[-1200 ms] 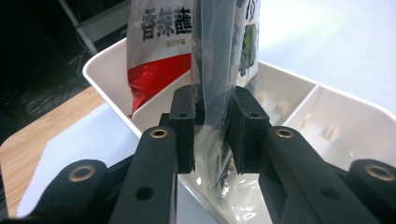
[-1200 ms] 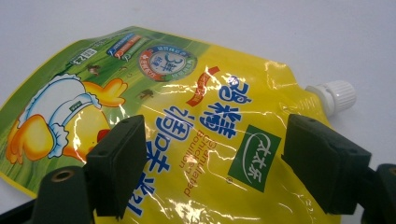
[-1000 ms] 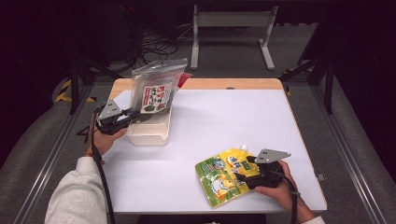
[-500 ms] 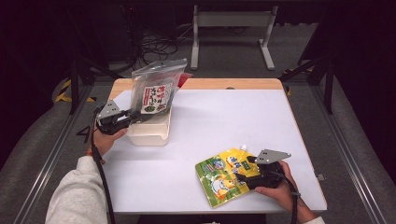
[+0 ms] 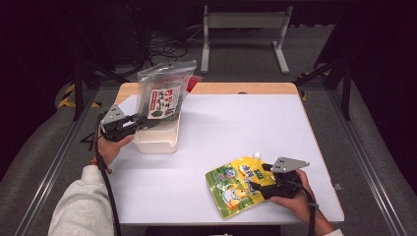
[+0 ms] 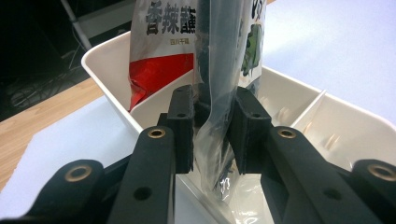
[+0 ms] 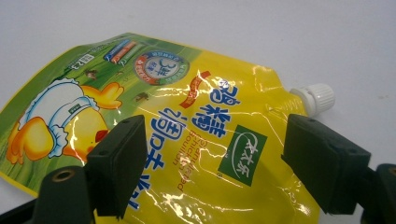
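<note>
With the left gripper (image 6: 210, 133) just easing its jaws around the clear bag (image 5: 164, 93) standing in the white bin (image 5: 157, 140), let go fully before lifting away, while the right gripper (image 7: 212, 172) hovers, jaws apart, over the yellow pouch (image 5: 236, 187) lying on the table (image 5: 236, 123).

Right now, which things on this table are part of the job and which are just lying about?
In the job:
- clear snack bag, standing in the white bin, between the left gripper's jaws
- yellow spouted pouch, flat on the table, under the right gripper's open jaws

Lying about:
- red packet behind the bin
- metal stand on the floor beyond
</note>
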A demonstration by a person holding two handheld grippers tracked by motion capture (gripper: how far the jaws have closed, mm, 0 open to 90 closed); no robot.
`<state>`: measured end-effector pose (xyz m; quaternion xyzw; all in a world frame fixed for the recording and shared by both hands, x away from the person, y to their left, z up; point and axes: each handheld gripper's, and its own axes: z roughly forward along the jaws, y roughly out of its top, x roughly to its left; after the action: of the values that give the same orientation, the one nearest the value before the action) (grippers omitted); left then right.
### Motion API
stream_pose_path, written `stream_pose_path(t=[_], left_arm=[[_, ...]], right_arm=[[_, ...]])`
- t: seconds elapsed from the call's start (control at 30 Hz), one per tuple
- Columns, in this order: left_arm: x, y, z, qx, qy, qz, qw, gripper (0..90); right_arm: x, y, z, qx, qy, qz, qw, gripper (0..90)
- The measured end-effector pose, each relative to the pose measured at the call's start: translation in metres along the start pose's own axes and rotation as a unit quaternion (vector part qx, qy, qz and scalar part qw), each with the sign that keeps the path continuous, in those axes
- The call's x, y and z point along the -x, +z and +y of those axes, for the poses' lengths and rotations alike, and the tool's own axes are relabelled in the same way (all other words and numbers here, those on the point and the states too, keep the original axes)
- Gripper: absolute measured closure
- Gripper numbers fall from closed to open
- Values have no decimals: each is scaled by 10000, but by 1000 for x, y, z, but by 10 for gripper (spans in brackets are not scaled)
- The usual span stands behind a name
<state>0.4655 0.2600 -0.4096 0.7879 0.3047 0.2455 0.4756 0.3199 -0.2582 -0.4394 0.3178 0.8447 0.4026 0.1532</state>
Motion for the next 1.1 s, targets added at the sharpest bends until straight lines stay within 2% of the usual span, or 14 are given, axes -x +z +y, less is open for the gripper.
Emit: stream_pose_path(t=[0.07, 0.27, 0.63, 0.83, 0.93, 1.03, 1.1], left_arm=[[0, -2, 0, -6, 21, -10, 10000, 705], [-1, -7, 0, 85, -116, -10, 9999, 652], [2, -16, 3, 195, -195, 160, 9995, 562], [7, -28, 5, 367, -211, 251, 9988, 535], [11, -35, 4, 511, -265, 231, 9981, 522], [15, -40, 4, 450, -184, 338, 9982, 488], [18, -47, 2, 546, -303, 382, 9973, 465]], right_arm=[[0, 0, 0, 12, 15, -6, 10000, 220], [1, -3, 0, 45, 18, -43, 10000, 221], [4, -7, -1, 78, 68, -152, 9998, 223], [5, -10, -1, 98, 86, -195, 9997, 227], [7, -13, 0, 150, 129, -228, 9995, 229], [8, -16, -2, 154, 155, -342, 9992, 234], [10, -17, -4, 126, 190, -423, 9988, 234]])
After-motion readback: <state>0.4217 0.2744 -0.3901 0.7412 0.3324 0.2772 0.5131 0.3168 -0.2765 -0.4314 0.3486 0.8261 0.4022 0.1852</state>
